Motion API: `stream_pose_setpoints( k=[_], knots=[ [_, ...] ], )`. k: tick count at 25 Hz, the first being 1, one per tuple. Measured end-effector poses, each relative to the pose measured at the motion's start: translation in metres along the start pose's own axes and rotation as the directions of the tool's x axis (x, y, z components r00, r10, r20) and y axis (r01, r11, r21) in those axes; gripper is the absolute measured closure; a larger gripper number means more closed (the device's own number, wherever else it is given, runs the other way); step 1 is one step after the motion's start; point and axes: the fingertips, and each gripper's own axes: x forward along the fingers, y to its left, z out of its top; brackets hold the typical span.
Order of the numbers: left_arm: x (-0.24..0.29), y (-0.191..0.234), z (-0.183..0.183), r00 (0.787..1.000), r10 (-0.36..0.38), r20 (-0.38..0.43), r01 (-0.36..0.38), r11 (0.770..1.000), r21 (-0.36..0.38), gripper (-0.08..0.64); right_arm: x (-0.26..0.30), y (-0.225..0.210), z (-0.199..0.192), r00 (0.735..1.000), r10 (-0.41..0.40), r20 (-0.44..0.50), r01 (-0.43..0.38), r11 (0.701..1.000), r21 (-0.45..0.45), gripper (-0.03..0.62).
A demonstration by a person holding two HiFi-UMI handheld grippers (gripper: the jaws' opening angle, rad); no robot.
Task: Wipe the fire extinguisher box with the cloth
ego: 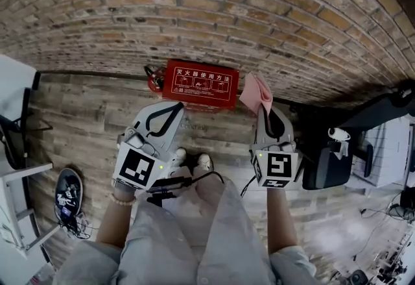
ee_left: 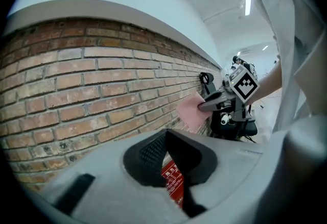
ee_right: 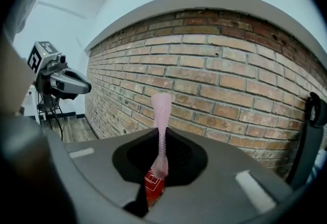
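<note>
While the head view has the right gripper (ego: 264,110) pinching the cloth (ego: 256,93) in its fingers just right of the fire extinguisher box (ego: 200,84), the left gripper view shows the left gripper (ee_left: 176,169) near the box, fingers pressed together, empty. In the right gripper view the cloth stands edge-on, so it is best laid flat on the box to wipe.

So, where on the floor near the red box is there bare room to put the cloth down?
The bare wooden floor left of the fire extinguisher box, up to the white furniture, is free, and so is the strip between box and shoes. Right of the box it is crowded: a black chair and a white cabinet.
</note>
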Motion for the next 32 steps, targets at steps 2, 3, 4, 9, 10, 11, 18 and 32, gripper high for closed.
stream_pose_setpoints(
  k=[2, 3, 4, 9, 10, 11, 18, 32],
  knots=[
    [-0.004, 0.001, 0.007, 1.0, 0.003, 0.009, -0.003, 1.0, 0.004, 0.571, -0.005, -0.001, 0.012, 1.0, -0.009, 0.023, 0.009, 1.0, 0.0, 0.569],
    [-0.006, 0.002, 0.01, 1.0, 0.004, 0.014, -0.004, 1.0, 0.006, 0.571, -0.007, -0.001, 0.018, 0.999, -0.013, 0.034, 0.013, 1.0, 0.001, 0.569],
    [-0.008, 0.003, 0.013, 1.0, 0.006, 0.019, -0.006, 1.0, 0.009, 0.571, -0.009, -0.002, 0.023, 0.999, -0.016, 0.043, 0.016, 1.0, 0.002, 0.569],
    [-0.015, 0.006, 0.021, 1.0, 0.017, 0.026, -0.017, 1.0, 0.005, 0.571, -0.017, 0.002, 0.038, 0.998, -0.017, 0.068, 0.018, 1.0, -0.015, 0.569],
    [-0.016, 0.007, 0.022, 0.999, 0.021, 0.03, -0.021, 1.0, -0.002, 0.571, -0.018, 0.003, 0.04, 0.997, -0.015, 0.071, 0.017, 1.0, -0.02, 0.569],
    [-0.017, 0.008, 0.023, 0.999, 0.025, 0.033, -0.025, 1.0, -0.009, 0.571, -0.018, 0.004, 0.042, 0.997, -0.012, 0.073, 0.014, 1.0, -0.024, 0.569],
    [-0.023, 0.014, 0.029, 0.998, 0.045, 0.046, -0.044, 0.999, -0.012, 0.571, -0.019, 0.018, 0.055, 0.995, 0.016, 0.097, -0.014, 1.0, -0.023, 0.569],
    [-0.024, 0.013, 0.028, 0.997, 0.053, 0.051, -0.052, 0.999, -0.004, 0.571, -0.016, 0.038, 0.056, 0.993, 0.057, 0.099, -0.056, 0.998, -0.012, 0.571]
  ],
)
